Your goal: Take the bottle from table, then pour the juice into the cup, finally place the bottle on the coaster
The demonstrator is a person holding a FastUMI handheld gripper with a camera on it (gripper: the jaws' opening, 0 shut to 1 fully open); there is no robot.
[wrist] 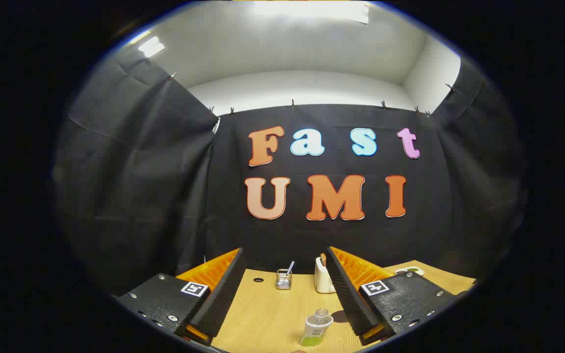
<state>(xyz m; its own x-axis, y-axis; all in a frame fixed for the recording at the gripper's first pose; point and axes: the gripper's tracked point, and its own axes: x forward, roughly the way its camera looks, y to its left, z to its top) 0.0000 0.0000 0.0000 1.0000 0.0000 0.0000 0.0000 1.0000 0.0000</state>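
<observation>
Your gripper point(282, 294) fingers stand wide apart, holding nothing; the bottle point(317, 329) (uncapped, upright) sits between them, nearer the right finger. Approach off-centre and you risk tipping it.

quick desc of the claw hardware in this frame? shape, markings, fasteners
The claw has two wedge-shaped fingers with ribbed inner faces. Each sits on a flat dark plate with small silver screws and one square black-and-white marker tag. No cables or sleeve visible. The fingers stand wide apart, nothing pressed between them; the bottle stands between them near the right one.
</observation>
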